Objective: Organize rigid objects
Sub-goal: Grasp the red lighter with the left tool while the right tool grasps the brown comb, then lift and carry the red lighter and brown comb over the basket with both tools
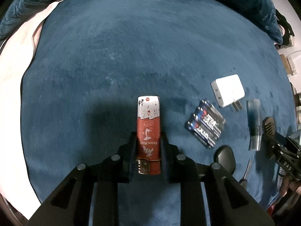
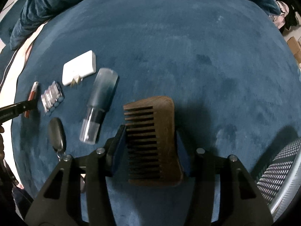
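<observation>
The left gripper (image 1: 148,141) pinches a red lighter (image 1: 148,130) low in the frame's centre, lengthwise between its fingers, a hold that suits lifting it. The right gripper (image 2: 150,141) clamps a wooden comb (image 2: 160,131) likewise. Left of the comb lie a spray bottle (image 2: 99,105), white charger (image 2: 79,67), batteries (image 2: 51,96) and key fob (image 2: 56,134); the blue cloth (image 2: 188,47) beyond is bare, so nothing blocks placing.

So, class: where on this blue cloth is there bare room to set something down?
Free: the blue cloth beyond and right of the comb. Crowded: charger, batteries, bottle and key fob, clustered together.
</observation>
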Motion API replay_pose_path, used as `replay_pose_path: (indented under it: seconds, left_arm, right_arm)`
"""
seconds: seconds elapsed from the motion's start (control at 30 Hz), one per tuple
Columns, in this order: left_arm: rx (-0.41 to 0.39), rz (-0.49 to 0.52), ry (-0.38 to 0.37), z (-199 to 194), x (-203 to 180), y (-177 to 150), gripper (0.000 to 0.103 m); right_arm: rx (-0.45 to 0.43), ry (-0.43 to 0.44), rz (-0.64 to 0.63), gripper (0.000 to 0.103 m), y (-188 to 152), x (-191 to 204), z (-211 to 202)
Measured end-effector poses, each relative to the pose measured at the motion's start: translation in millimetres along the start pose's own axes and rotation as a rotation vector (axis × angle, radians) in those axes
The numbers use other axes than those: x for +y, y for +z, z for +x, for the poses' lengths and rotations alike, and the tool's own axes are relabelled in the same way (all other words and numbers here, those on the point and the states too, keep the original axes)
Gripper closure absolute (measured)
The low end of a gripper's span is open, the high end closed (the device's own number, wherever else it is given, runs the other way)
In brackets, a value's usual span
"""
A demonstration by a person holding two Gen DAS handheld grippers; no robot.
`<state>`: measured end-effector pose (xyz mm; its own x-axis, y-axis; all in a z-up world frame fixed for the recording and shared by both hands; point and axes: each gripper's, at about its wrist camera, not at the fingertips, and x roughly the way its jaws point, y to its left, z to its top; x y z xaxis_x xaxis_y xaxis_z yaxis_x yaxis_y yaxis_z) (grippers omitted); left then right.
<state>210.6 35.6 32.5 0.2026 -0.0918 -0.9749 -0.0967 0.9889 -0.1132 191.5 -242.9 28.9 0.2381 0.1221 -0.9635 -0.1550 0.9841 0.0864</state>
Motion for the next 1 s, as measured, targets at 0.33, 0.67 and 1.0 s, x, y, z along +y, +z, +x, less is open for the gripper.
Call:
replay_pose_path:
  seconds: [0.33, 0.67, 1.0]
  left_arm:
    - [0.019, -0.023, 0.010, 17, 10, 11, 0.079]
    - [0.010, -0.015, 0.023, -4, -6, -26, 0.080]
    - [-0.024, 0.022, 0.014, -29, -14, -32, 0.080]
  right_arm:
    - [0.020, -0.064, -0.029, 0.050, 9, 5, 12]
    - [-0.018, -0.031, -0.008, 0.053, -27, 24, -11]
    - [-0.056, 0.020, 0.018, 0.053, -67, 23, -53]
